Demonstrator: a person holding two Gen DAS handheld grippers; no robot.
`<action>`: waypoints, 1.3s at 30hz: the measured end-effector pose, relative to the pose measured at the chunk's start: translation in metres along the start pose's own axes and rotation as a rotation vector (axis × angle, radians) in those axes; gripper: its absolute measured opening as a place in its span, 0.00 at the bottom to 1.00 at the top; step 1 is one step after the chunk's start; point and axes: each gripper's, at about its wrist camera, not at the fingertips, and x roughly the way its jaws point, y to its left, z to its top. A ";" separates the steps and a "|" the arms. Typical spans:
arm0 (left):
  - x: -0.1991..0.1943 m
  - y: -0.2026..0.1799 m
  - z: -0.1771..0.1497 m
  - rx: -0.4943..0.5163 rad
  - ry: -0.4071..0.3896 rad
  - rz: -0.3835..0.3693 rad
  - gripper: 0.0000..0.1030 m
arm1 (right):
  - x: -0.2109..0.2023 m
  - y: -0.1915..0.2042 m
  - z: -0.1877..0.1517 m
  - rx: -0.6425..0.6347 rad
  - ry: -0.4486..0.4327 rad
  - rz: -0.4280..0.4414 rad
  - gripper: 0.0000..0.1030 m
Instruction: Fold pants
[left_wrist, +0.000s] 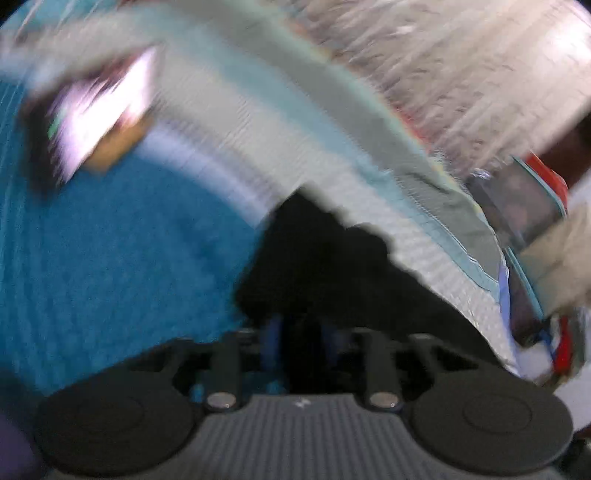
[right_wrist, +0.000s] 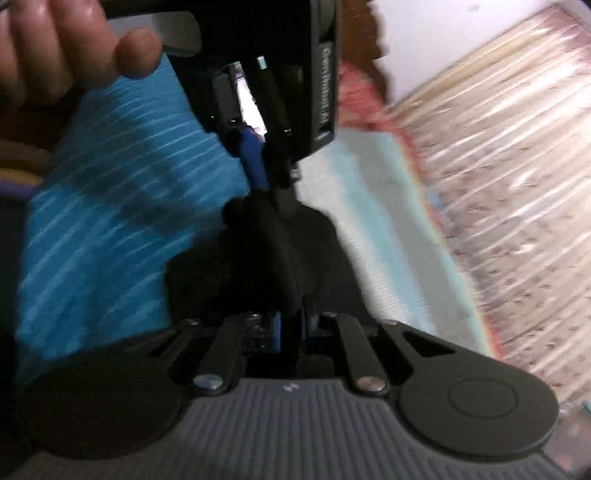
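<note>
Overhead, left claw (right_wrist: 273, 173) points down, clamped on bunched black pants (right_wrist: 266, 251); right claw (right_wrist: 291, 317) likewise grips them.

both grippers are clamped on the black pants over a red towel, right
Not quite: the towel under the black pants is blue, not red, as the right wrist view shows. The rest stands: the left gripper and right gripper are each shut on the dark fabric.

Both wrist cams sit right behind their fingers, angled down, super close to the black pants (left_wrist: 332, 266). Both catch the blue mat (right_wrist: 110, 177); the right one faces the left gripper (right_wrist: 267, 177).
</note>
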 end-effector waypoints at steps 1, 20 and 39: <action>-0.004 0.011 0.000 -0.049 -0.007 -0.006 0.57 | 0.001 -0.003 0.005 0.032 0.005 0.009 0.13; -0.017 -0.030 0.018 0.159 -0.195 0.016 0.19 | 0.030 -0.050 0.053 0.402 -0.054 0.220 0.25; -0.068 -0.026 0.027 0.137 -0.262 0.183 0.57 | 0.036 -0.120 -0.002 0.744 0.043 0.260 0.45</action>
